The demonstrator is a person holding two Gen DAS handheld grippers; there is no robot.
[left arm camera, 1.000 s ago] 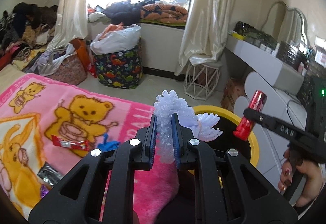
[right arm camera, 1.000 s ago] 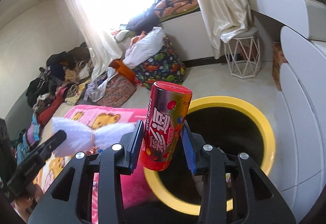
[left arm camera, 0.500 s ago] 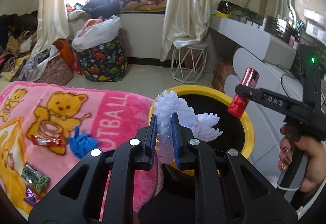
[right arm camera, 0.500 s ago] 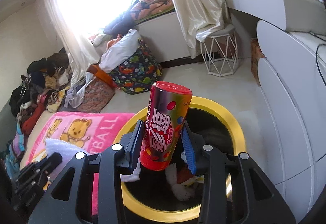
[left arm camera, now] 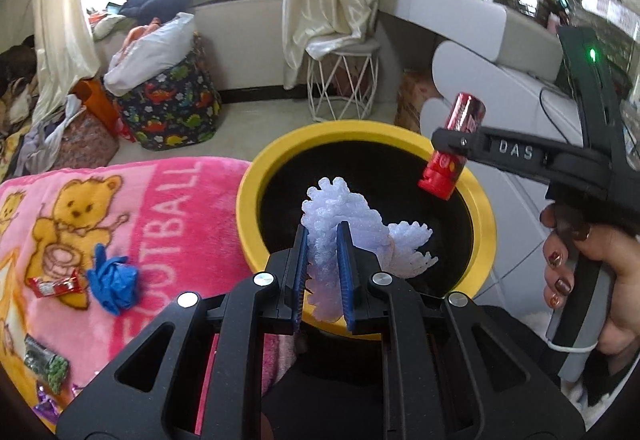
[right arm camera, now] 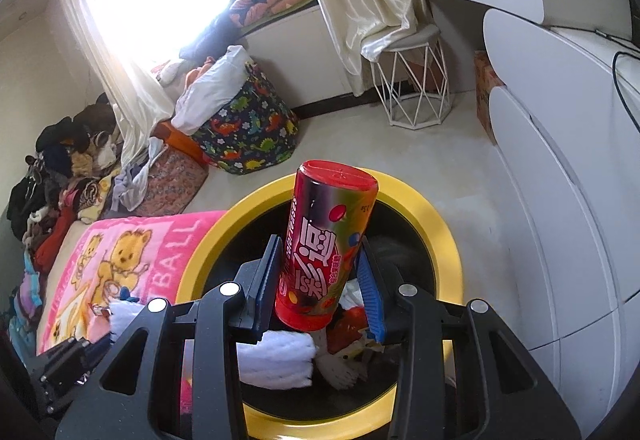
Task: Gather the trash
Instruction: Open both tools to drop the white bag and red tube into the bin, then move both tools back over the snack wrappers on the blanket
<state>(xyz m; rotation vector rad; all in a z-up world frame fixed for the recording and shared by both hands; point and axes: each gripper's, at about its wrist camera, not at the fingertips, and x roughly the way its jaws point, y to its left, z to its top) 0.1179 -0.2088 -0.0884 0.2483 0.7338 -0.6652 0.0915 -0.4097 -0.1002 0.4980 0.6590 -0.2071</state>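
A black bin with a yellow rim point(left arm camera: 360, 131) stands beside the bed. Over its near edge my left gripper point(left arm camera: 322, 240) is shut on a white foam fruit net point(left arm camera: 340, 207). Above the bin's right rim, my right gripper point(left arm camera: 444, 159) is shut on a red candy tube point(left arm camera: 466, 111). In the right wrist view the tube point(right arm camera: 328, 240) stands tilted between the blue pads, over the bin's rim point(right arm camera: 432, 215). The foam net point(right arm camera: 276, 360) shows below it, and trash lies inside the bin. A blue glove point(left arm camera: 114, 280), a red wrapper point(left arm camera: 52, 282) and a green packet point(left arm camera: 48, 364) lie on the pink blanket point(left arm camera: 180, 232).
A person's hand point(left arm camera: 572, 268) holds the right gripper's handle. A dinosaur-print basket point(left arm camera: 172, 111) and a white wire stool point(left arm camera: 344, 79) stand on the floor beyond the bin. A white dresser point(right arm camera: 560, 199) runs close along the bin's right side.
Both grippers have come down and forward over the bin, which now fills more of each view. The foam net and the red tube stay gripped.
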